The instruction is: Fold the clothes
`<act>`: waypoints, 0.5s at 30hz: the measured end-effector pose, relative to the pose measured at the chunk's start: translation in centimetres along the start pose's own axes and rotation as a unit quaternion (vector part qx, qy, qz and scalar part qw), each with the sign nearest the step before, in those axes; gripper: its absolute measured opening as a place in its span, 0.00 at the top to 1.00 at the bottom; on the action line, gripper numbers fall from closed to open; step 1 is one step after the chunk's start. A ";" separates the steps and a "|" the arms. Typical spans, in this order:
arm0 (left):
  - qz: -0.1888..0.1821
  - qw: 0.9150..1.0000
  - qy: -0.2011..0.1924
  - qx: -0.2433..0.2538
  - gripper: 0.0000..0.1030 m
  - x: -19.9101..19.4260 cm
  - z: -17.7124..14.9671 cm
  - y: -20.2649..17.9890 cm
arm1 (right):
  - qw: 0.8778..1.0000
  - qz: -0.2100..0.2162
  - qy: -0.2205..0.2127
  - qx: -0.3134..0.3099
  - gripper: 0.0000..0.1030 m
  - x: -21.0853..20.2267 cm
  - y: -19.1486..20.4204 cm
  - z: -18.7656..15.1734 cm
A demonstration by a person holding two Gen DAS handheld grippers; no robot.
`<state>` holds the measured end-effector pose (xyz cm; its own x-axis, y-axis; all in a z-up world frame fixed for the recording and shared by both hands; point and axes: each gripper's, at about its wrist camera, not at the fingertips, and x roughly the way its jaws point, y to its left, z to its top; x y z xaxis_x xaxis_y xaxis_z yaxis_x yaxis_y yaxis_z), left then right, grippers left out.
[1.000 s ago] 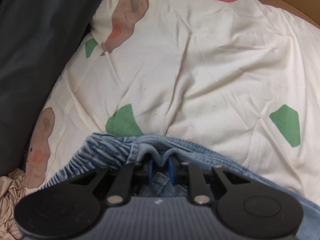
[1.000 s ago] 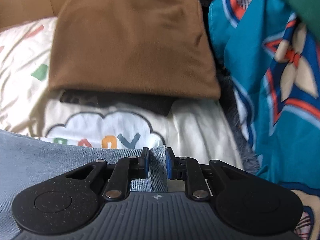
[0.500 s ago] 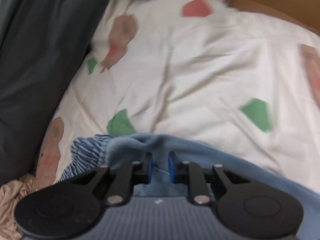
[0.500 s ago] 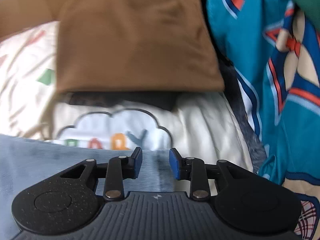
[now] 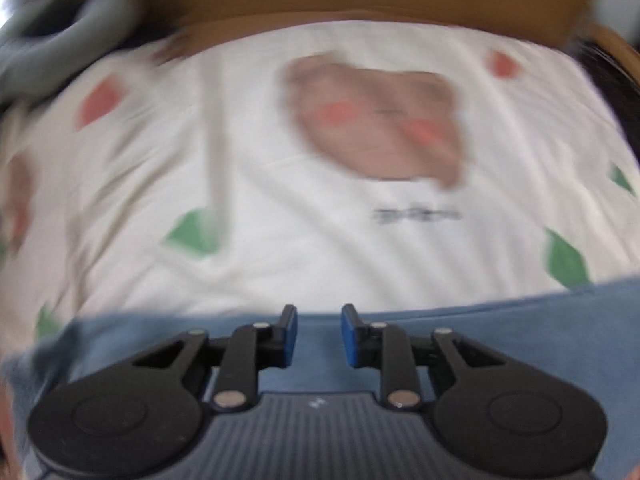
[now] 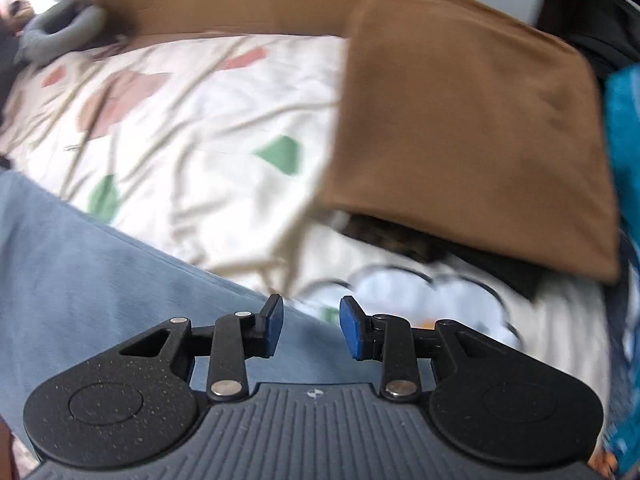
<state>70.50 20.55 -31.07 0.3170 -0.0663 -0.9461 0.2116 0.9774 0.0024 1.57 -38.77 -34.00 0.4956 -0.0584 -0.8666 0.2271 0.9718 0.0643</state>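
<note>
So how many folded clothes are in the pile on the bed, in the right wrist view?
2: a brown garment on top, and a dark garment under it, of which only the near edge shows. More may be hidden beneath.

One blue denim garment point(image 6: 92, 280) lies near, one folded brown garment point(image 6: 472, 120) far right, one patterned cream sheet point(image 5: 280, 200), two grippers.

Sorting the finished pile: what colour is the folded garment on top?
Plain brown; the folded garment shows best in the right wrist view, lying over something dark.
</note>
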 end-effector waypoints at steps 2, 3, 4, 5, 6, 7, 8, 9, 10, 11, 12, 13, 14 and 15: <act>-0.031 0.999 -0.003 0.028 0.75 0.5 0.4 -2.4 | 1.000 0.020 -0.001 -0.018 0.63 0.4 0.8 0.8; -0.046 0.998 -0.006 0.042 0.75 0.7 0.6 -3.6 | 0.999 0.029 -0.001 -0.027 0.63 0.6 1.2 1.2; -0.058 0.997 -0.011 0.058 0.75 0.8 0.8 -4.7 | 0.999 0.039 -0.002 -0.036 0.63 0.8 1.5 1.6; -0.069 0.995 -0.016 0.073 0.75 0.8 0.9 -5.8 | 0.998 0.049 -0.002 -0.045 0.63 1.0 1.9 2.0; -0.080 0.993 -0.020 0.088 0.75 0.9 1.1 -6.8 | 0.997 0.059 -0.002 -0.054 0.63 1.2 2.3 2.4; -0.086 0.991 -0.024 0.101 0.74 0.9 1.1 -7.6 | 0.996 0.068 -0.003 -0.063 0.63 1.3 2.7 2.8; -0.093 0.989 -0.027 0.115 0.74 1.0 1.1 -8.4 | 0.994 0.078 -0.003 -0.072 0.63 1.5 3.1 3.1; -0.100 0.986 -0.030 0.128 0.74 1.1 1.1 -9.2 | 0.993 0.087 -0.005 -0.076 0.63 1.5 3.4 3.4; -0.106 0.984 -0.033 0.141 0.73 1.1 1.1 -10.0 | 0.992 0.096 0.000 -0.087 0.63 1.7 3.8 3.4; -0.113 0.981 -0.036 0.154 0.73 1.2 1.1 -10.8 | 0.990 0.105 0.005 -0.099 0.63 1.9 4.3 3.4; -0.120 0.978 -0.039 0.167 0.73 1.3 1.1 -11.6 | 0.987 0.114 0.009 -0.111 0.63 2.1 4.8 3.5; -0.126 0.975 -0.042 0.180 0.73 1.4 1.1 -12.3 | 0.985 0.123 0.014 -0.123 0.63 2.3 5.2 3.5; -0.133 0.972 -0.039 0.189 0.73 1.6 1.1 -12.7 | 0.983 0.126 0.016 -0.131 0.63 2.5 5.5 3.5; -0.140 0.969 -0.038 0.199 0.73 1.7 1.1 -13.2 | 0.982 0.128 0.019 -0.139 0.63 2.6 5.7 3.4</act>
<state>69.25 7.34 -32.39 0.2588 -0.3473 -0.9014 0.6349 0.7644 -0.1122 7.06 -34.17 -34.22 0.4743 0.2002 -0.8573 -0.1415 0.9785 0.1502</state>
